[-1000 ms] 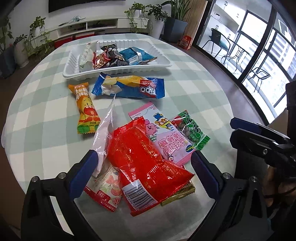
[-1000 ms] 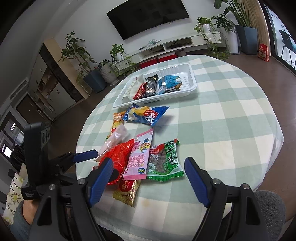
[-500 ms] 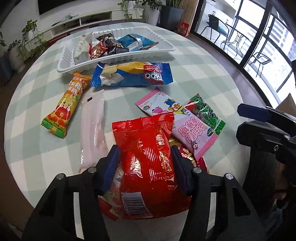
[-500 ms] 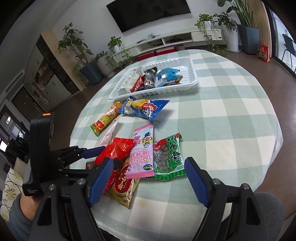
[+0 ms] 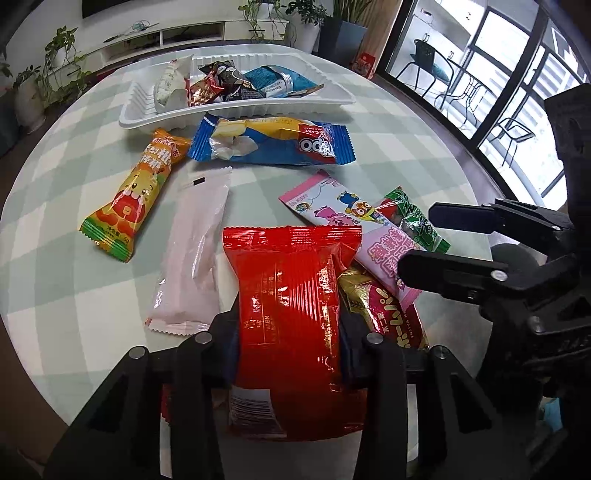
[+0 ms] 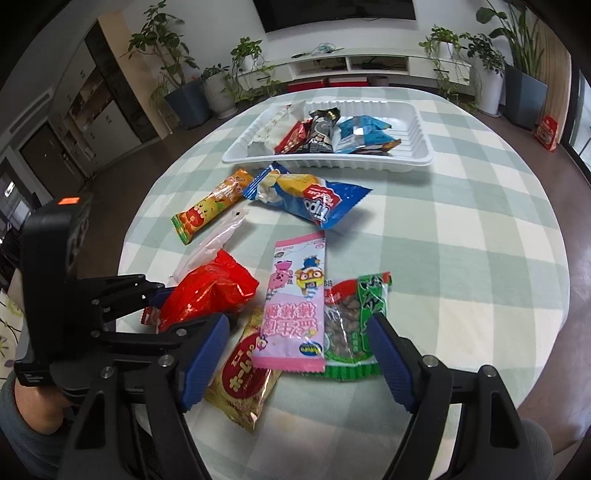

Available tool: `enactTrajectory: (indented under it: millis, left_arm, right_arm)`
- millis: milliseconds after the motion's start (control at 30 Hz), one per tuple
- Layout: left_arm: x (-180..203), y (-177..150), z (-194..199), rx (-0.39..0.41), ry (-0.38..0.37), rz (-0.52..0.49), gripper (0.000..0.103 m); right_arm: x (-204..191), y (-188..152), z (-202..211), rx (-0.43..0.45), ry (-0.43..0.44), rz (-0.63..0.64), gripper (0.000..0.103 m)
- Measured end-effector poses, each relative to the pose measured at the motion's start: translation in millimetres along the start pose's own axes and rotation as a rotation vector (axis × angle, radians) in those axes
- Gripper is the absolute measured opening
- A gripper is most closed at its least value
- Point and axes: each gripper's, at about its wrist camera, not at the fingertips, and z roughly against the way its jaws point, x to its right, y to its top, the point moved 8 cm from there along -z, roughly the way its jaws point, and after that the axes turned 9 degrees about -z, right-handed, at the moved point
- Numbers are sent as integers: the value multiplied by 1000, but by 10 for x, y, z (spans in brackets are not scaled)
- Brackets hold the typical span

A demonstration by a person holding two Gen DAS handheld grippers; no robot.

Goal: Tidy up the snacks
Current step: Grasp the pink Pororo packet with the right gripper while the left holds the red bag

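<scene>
Snacks are only partly sorted: a few packets are lying in the white tray (image 5: 332, 99), seven or so are waiting on the checked table (image 6: 461, 236). The left gripper (image 5: 288, 332) is closing, pinching the red packet (image 5: 288, 295). The right gripper (image 6: 295, 350) is narrowing, straddling the pink packet (image 6: 295, 306) untouched.

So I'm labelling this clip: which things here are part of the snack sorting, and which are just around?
Job:
- red bag, left tool closing on it
- pink pack
- green pack
- gold pack
- blue pack
- orange bar
- clear pack
- tray

Around:
- plants
- TV
- shelf
</scene>
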Motion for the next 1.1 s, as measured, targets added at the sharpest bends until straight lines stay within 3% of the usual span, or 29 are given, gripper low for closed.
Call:
enactTrajectory:
  millis: [200, 267, 333, 1000, 1067, 1100]
  left_arm:
    - [-64, -35, 56, 25, -6, 29, 37]
    - [-61, -38, 66, 32, -9, 30, 37]
    - [-53, -36, 72, 38, -11, 30, 37]
    - [13, 37, 274, 118, -60, 52, 37]
    - [39, 46, 311, 128, -72, 52, 37]
    - [45, 53, 329, 132, -76, 53, 37]
  right_arm:
    - [-90, -52, -272, -82, -10, 44, 63]
    - [-82, -48, -308, -71, -29, 53, 59]
    - [-74, -42, -314, -68, -38, 65, 46]
    - [-61, -99, 13, -4, 59, 2, 38]
    - [-59, -118, 29, -7, 74, -7, 35]
    - [-53, -131, 41, -11, 86, -17, 25]
